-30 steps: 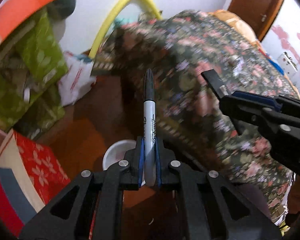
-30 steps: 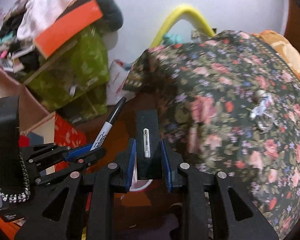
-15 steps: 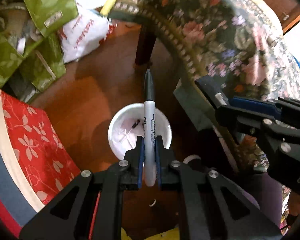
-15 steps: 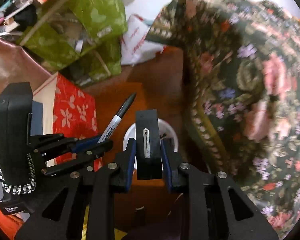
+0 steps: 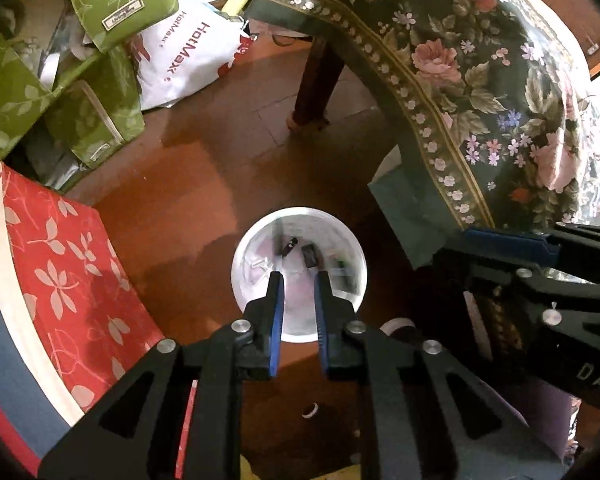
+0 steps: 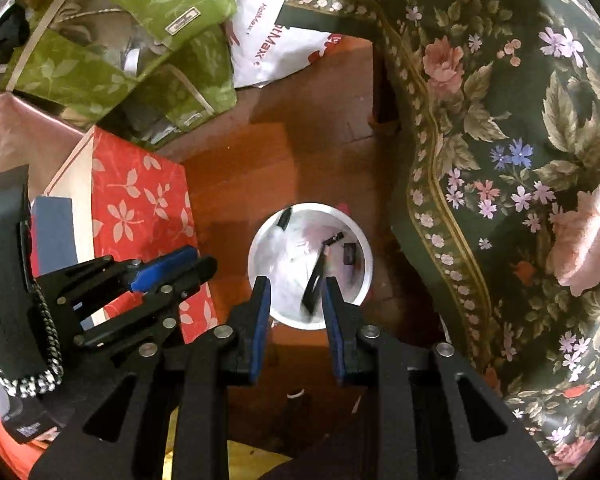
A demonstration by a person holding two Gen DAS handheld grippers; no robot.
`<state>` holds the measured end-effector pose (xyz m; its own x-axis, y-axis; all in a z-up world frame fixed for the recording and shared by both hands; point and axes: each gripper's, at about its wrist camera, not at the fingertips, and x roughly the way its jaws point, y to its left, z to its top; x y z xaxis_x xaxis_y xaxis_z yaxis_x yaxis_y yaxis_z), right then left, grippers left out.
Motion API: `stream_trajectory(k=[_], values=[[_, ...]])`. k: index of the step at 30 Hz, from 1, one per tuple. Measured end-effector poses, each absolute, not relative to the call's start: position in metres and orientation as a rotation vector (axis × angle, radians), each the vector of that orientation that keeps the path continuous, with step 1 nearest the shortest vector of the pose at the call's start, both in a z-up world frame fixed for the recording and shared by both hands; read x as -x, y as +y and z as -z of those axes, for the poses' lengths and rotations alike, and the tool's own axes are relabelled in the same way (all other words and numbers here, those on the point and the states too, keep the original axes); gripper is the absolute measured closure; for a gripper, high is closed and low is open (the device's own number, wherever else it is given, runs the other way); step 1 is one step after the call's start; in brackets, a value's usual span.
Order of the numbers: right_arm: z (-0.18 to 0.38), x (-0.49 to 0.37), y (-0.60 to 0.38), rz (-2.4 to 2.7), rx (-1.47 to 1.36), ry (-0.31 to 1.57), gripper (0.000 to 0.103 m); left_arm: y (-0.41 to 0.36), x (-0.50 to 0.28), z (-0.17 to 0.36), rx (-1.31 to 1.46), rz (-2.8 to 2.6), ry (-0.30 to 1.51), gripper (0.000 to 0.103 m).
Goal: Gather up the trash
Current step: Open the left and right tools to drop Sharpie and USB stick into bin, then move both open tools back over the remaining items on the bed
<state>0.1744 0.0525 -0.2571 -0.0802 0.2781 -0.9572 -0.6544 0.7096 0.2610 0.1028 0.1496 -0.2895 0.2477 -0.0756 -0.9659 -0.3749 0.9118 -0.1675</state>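
Note:
A white round bin (image 5: 358,256) stands on the brown floor directly below both grippers; it also shows in the right wrist view (image 6: 260,248). My left gripper (image 5: 299,278) is open and empty above it. My right gripper (image 6: 294,284) is open too, and a flat black item (image 6: 315,284), blurred, is falling between its fingertips into the bin. The marker (image 6: 283,218) lies against the bin's far rim. Small dark bits (image 5: 309,255) lie inside the bin.
A table under a dark floral cloth (image 5: 480,80) hangs close on the right, its wooden leg (image 5: 314,84) behind the bin. A red floral box (image 5: 60,280) sits left. Green leaf-print bags (image 5: 60,80) and a white HotMax bag (image 5: 188,52) lie behind.
Both grippers opened over the bin. The marker left my left gripper and the flat black item left my right gripper; both dropped toward the bin.

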Motion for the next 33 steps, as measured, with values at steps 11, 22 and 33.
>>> stream_trajectory(k=[11, 22, 33], values=[[0.205, -0.158, 0.032, -0.834, 0.306, 1.303, 0.079, 0.137, -0.082, 0.231, 0.314, -0.23, 1.185, 0.089], [0.132, -0.165, -0.021, -0.755, 0.183, 1.126, 0.079, 0.106, -0.083, 0.149, 0.28, -0.194, 1.01, 0.089], [0.091, -0.194, -0.115, -0.617, 0.065, 1.017, 0.079, 0.025, -0.139, 0.109, 0.167, -0.091, 0.921, 0.089]])
